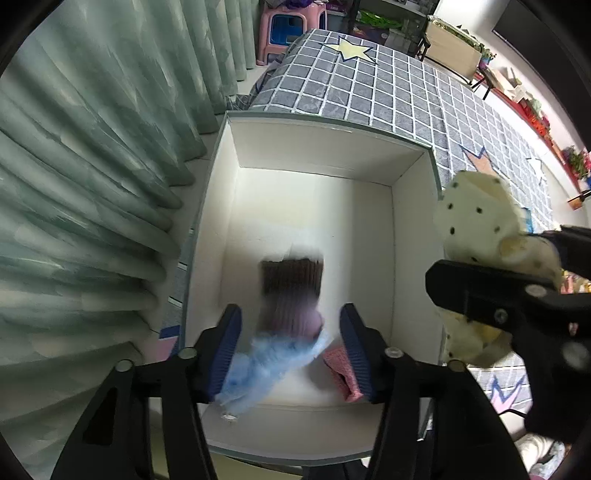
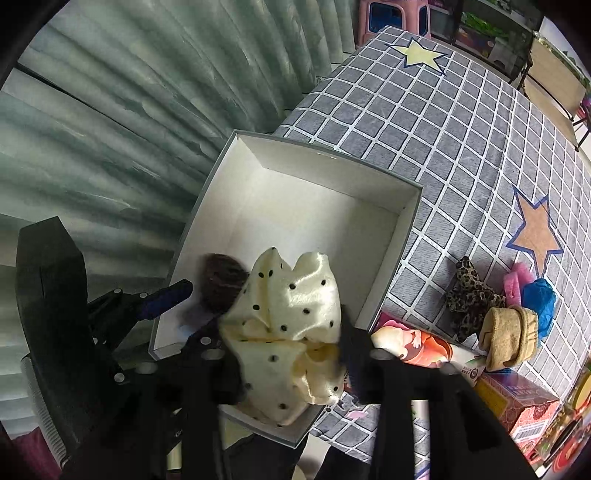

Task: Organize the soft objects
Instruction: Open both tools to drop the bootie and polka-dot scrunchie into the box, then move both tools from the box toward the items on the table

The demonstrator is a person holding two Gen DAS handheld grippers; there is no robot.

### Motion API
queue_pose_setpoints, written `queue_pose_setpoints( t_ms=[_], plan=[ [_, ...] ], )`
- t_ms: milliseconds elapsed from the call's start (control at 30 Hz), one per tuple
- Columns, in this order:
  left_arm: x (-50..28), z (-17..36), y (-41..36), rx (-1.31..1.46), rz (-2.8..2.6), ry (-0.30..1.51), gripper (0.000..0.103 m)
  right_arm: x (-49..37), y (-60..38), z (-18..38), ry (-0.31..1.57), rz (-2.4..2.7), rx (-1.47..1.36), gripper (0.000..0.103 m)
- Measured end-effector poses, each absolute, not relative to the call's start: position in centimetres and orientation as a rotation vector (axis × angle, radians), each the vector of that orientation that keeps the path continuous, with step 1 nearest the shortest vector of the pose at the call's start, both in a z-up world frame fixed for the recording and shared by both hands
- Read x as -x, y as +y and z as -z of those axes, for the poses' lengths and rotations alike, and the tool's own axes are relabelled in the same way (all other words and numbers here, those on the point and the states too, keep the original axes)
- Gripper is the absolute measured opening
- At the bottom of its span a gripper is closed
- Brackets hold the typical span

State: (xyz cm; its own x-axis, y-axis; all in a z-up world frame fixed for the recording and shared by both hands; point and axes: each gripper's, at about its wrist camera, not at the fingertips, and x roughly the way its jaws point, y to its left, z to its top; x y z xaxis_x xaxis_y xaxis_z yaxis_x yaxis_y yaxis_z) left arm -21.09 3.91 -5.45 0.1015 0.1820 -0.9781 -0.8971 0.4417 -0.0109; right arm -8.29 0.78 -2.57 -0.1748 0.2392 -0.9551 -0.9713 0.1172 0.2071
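A bed covered in a grey grid-patterned blanket [image 2: 461, 122] with star prints fills the scene, with pale green curtains [image 1: 92, 166] hanging along its far-left side. The landmark is a white open box [image 1: 413, 236] that sits on the blanket beside the curtains.

Nearest the left wrist camera, the left claw [image 1: 290, 354] hangs over the near end of the box with its blue-padded fingers spread apart and nothing pinched between them. Just under it, inside the box, lie a fluffy light-blue piece [image 1: 269, 365], a pink textured cloth [image 1: 341, 369] and a blurred knitted sock [image 1: 291, 295], brown at the cuff and purple lower down.

The right claw [image 2: 284, 354] is pressed together on a cream polka-dot satin scrunchie [image 2: 291, 314], holding it above the near right edge of the box; from the left wrist view the scrunchie bulges out on both sides of the black fingers.

On the blanket to the right of the box, close to its near corner, rest a printed tube-like package [image 2: 417, 347], a tan rolled sock [image 2: 511, 332], a leopard-print scrunchie [image 2: 471, 295], a blue soft item [image 2: 539, 299] and a pink one [image 2: 515, 282], clustered together. A patterned carton [image 2: 524, 406] sits nearer still.

Beyond the bed's far end stand a pink plastic stool [image 1: 291, 26] and cluttered shelves.
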Motion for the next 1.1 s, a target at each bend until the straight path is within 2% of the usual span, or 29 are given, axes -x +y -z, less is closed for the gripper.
queue_pose_setpoints(
  t_ms=[67,133,200,233,267,333,367,1100],
  plan=[
    [21.1,5.4,4.0,0.767,-0.921,1.195,0.077,8.2,0.8,2.5,1.242,-1.337,0.828,0.067],
    [21.2,5.3,4.1,0.784,-0.917,1.179,0.082,8.1,0.8,2.4,1.245,-1.330,0.822,0.077],
    [21.3,5.2,4.2,0.802,-0.914,1.159,0.088,8.0,0.7,2.3,1.237,-1.323,0.817,0.078],
    [21.4,5.2,4.3,0.816,-0.912,1.152,0.094,7.9,0.7,2.2,1.236,-1.321,0.817,0.078],
    [21.5,5.1,4.4,0.827,-0.914,1.141,0.103,7.9,0.7,2.2,1.236,-1.316,0.818,0.085],
    [21.8,4.8,4.6,0.833,-0.922,1.102,0.102,7.8,0.7,2.3,1.237,-1.302,0.818,0.099],
    [21.8,4.6,4.6,0.824,-0.929,1.092,0.102,7.6,0.6,2.3,1.233,-1.290,0.817,0.102],
    [21.1,3.3,4.4,0.804,-0.911,1.102,0.103,7.3,0.1,1.0,1.218,-1.310,0.775,0.102]
  ],
)
